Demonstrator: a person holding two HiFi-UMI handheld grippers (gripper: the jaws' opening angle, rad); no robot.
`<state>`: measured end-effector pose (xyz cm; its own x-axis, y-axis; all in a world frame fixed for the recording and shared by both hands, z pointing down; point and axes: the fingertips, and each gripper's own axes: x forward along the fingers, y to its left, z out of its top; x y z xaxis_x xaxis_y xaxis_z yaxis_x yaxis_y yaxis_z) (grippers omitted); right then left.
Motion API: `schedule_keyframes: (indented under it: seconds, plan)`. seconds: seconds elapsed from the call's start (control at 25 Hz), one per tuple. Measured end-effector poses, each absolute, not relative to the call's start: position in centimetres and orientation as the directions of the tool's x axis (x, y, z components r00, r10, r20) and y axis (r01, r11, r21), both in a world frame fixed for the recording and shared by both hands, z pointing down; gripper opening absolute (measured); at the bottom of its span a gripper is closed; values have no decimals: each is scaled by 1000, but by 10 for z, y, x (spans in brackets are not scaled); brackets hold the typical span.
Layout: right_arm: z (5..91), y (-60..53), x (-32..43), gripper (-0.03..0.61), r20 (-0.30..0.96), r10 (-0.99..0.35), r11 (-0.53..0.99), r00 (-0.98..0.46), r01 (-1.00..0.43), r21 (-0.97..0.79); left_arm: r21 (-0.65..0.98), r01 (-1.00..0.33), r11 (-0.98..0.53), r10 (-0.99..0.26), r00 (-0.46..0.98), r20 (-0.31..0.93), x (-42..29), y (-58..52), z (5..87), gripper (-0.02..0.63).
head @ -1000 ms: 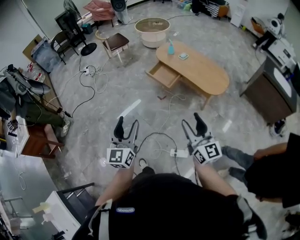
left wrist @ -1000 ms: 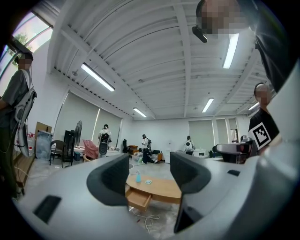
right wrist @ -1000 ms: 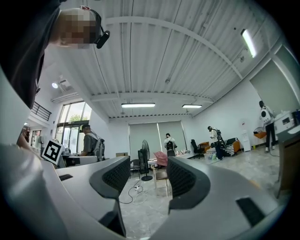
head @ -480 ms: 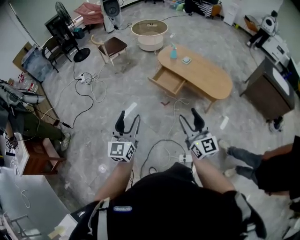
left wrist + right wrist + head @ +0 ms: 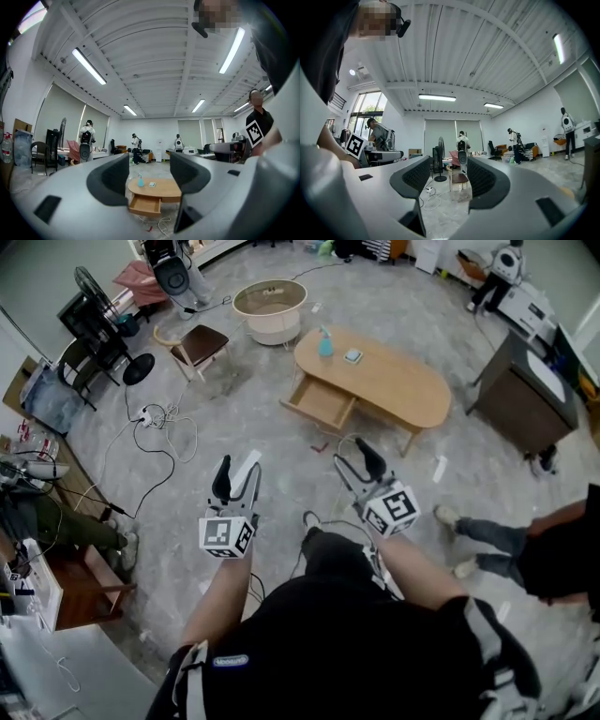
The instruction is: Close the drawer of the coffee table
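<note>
An oval wooden coffee table (image 5: 394,388) stands ahead on the grey floor, with its drawer (image 5: 320,404) pulled out toward me. A blue spray bottle (image 5: 325,344) and a small square pad (image 5: 352,356) sit on top. In the left gripper view the table (image 5: 161,186) and the open drawer (image 5: 145,205) show between the jaws, some way off. My left gripper (image 5: 235,480) is open and holds nothing. My right gripper (image 5: 355,462) is also open and empty, well short of the drawer. The right gripper view points at a chair (image 5: 459,179), not at the table.
Cables (image 5: 352,448) lie on the floor between me and the table. A round white tub (image 5: 269,307) and a small chair (image 5: 202,342) stand beyond the drawer. A dark cabinet (image 5: 520,395) is at the right. A seated person's legs (image 5: 487,535) reach in from the right.
I have walked closer to the table; it and the drawer sit nearer in the head view. Both grippers stay held out in front, open.
</note>
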<state>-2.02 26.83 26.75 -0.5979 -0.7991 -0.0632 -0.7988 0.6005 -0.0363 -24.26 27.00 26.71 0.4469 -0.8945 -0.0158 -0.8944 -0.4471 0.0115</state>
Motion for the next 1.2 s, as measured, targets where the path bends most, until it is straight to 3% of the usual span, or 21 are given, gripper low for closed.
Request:
schedule_keyframes:
  seconds: [0.36,0.72,1.2]
  plan:
    - [299,161,-33,221,-57,-801,598,-595,-799,-67,-4,-877,-481,-876,481,11,-254,159,299,255]
    - [309,3,-30,221,-24,-830,558,-558,-828,-55,7,-833,-554,-833,554,13,-216,-16,315,255]
    - [319,-100,-4,221,7,-911,409,-412,-906,-110,24,-743,-669,-741,669,52,-169,-152,319,255]
